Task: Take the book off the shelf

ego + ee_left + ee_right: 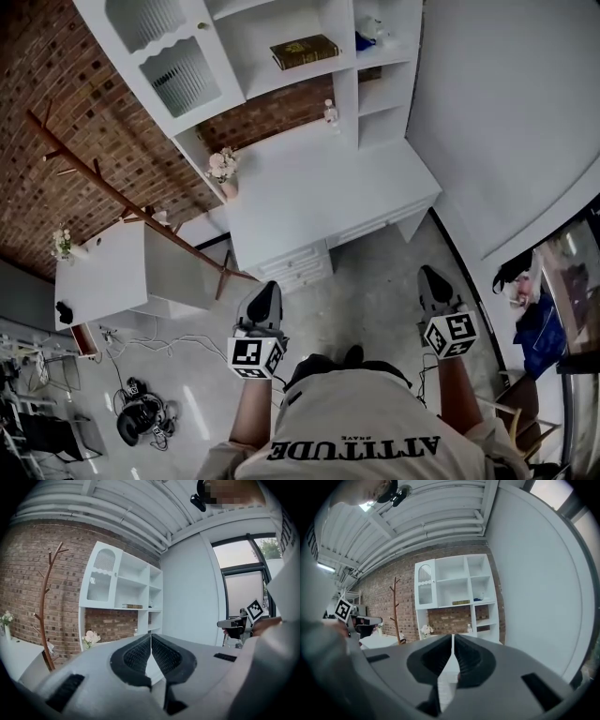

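The left tongs (pixel 150 641) are seen closed, their ribbed pads brought together with nothing caught between them. The right tongs (pixel 453 641) are likewise drawn together and empty. In the head view both are held low in front of the person, side by side and well apart, above the grey floor (pixel 375 272) and short of the white desk (pixel 319 187). A pot of pale flowers (pixel 223 169) is set near the desk's left rear corner, and a small bottle (pixel 330 112) is placed towards the back right. Above the desk a white shelf unit (pixel 342 89) is mounted against the brick wall (pixel 56 84). The book (pixel 305 51), dark with a gilt band, is laid flat on the open middle shelf, well apart from both tongs. A blue object (pixel 364 41) is kept in the compartment just to the right of it. A bare wooden coat tree (pixel 103 183) is stood left of the desk.
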`<state>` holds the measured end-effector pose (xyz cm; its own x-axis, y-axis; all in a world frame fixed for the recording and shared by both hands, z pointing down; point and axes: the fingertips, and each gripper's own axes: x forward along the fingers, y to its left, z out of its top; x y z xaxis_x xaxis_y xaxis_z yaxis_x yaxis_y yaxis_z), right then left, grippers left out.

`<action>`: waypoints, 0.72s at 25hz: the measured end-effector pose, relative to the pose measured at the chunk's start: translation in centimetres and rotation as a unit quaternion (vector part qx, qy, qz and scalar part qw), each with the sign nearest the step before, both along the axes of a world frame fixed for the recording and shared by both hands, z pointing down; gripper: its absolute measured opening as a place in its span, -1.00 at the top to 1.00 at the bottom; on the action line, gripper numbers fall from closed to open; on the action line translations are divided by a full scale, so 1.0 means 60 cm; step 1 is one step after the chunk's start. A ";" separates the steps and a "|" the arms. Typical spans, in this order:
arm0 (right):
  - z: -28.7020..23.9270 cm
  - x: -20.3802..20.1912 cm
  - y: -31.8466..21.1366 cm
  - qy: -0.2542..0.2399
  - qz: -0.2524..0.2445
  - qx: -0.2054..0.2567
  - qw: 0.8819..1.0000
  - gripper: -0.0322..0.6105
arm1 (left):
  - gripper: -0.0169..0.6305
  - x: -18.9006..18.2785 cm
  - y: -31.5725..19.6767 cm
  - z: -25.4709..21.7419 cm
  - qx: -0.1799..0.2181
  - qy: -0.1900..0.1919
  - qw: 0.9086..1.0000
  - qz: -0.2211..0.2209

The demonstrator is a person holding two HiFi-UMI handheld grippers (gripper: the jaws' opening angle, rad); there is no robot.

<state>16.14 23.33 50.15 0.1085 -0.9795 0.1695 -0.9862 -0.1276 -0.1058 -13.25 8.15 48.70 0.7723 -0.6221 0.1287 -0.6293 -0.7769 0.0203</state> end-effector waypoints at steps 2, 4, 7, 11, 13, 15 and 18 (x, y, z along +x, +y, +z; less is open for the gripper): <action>0.002 0.011 -0.006 0.000 -0.002 -0.002 1.000 0.80 | 0.87 0.011 -0.005 -0.001 0.001 -0.001 1.000 -0.001; 0.003 0.018 -0.011 -0.001 -0.002 -0.006 1.000 0.80 | 0.87 0.019 -0.011 -0.003 0.000 -0.001 1.000 -0.002; 0.007 0.022 -0.020 -0.003 -0.003 -0.010 1.000 0.80 | 0.87 0.027 -0.021 0.000 -0.003 -0.001 1.000 -0.003; 0.011 0.030 -0.032 -0.002 -0.001 -0.013 1.000 0.80 | 0.87 0.040 -0.038 0.008 -0.007 -0.002 1.000 0.001; 0.012 0.038 -0.037 -0.001 0.005 -0.015 1.000 0.80 | 0.87 0.048 -0.050 0.009 -0.007 -0.001 1.000 0.006; 0.013 0.046 -0.046 0.000 0.011 -0.018 1.000 0.80 | 0.87 0.058 -0.064 0.009 -0.006 -0.001 1.000 0.011; 0.011 0.060 -0.069 0.006 0.018 -0.019 1.000 0.80 | 0.87 0.074 -0.095 0.006 -0.001 0.000 1.000 0.017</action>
